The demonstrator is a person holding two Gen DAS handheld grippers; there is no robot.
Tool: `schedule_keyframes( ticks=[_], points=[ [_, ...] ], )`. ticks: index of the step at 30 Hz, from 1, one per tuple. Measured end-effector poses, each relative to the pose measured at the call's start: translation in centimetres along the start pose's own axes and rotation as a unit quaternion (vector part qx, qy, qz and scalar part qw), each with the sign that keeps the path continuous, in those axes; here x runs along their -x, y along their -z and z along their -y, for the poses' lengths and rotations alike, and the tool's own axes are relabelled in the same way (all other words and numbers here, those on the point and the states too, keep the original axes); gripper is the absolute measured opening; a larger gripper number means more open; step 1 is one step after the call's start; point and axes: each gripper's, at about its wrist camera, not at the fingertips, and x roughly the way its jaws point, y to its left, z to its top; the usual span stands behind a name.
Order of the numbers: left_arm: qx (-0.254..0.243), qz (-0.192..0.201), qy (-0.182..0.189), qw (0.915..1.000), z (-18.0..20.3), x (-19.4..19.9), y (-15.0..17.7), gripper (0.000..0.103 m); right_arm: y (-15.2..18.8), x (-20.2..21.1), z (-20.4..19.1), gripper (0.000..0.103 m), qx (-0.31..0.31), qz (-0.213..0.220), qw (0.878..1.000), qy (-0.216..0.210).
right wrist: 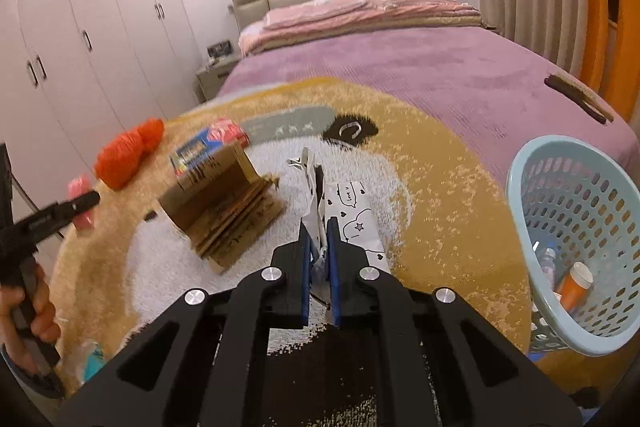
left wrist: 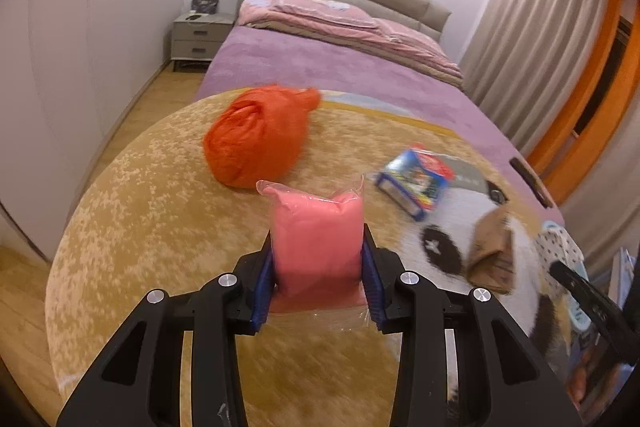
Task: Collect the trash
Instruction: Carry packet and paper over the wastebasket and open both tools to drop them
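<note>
1. Left wrist view: one pink packet (left wrist: 318, 239) stands upright between the two fingers of the left gripper (left wrist: 318, 267); the blue pads (left wrist: 264, 291) press on both its sides, so the fingers are clamped on it; its crimped clear top rises above the fingertips, and its lower end sits deep between them.

2. Right wrist view: one crumpled white wrapper (right wrist: 352, 215) with black doodles lies between the fingers of the right gripper (right wrist: 319, 247); the fingers are nearly together and pinch its near edge; the rest of the wrapper spreads forward and to the right of the fingertips, over the round rug (right wrist: 460, 187).

3. On the rug, beyond the pink packet: one orange bag (left wrist: 256, 139), knotted at the top; one blue box (left wrist: 416, 179) to its right, lying tilted; one brown folded cardboard piece (left wrist: 492, 255) nearer and further right; these three are apart from one another.

4. One pale blue basket (right wrist: 520, 187) stands tipped at the right edge of the rug, its mouth facing the gripper; inside it one orange bottle (right wrist: 574, 287) with a white cap shows, beside other items too blurred to name.

5. The rug covers the foot of one bed (right wrist: 420, 67) with a purple cover; folded pink bedding (right wrist: 360, 11) lies at its head; one grey nightstand (left wrist: 200, 35) stands left of the bed.
</note>
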Motion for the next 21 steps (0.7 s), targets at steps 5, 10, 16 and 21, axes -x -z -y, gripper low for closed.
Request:
schedule_keyframes(
  ticks=[5,10,16,21],
  points=[
    [-0.03,0.006,0.023,0.9993,3.8,1.8,0.4,0.037,-0.3,1.8,1.4,0.006,-0.022,0.02,0.999,-0.017],
    [-0.073,0.014,0.066,0.9951,9.4,3.0,0.6,0.037,-1.1,4.5,3.1,0.006,-0.029,0.042,0.999,-0.003],
    [-0.115,-0.005,0.14,0.9835,17.7,2.3,1.6,0.037,-1.8,7.6,6.6,0.006,-0.045,0.068,0.996,0.029],
    [-0.138,-0.027,0.17,0.9754,23.7,0.4,2.1,0.037,-2.1,9.3,10.7,0.006,-0.074,0.08,0.992,0.058]
  ],
)
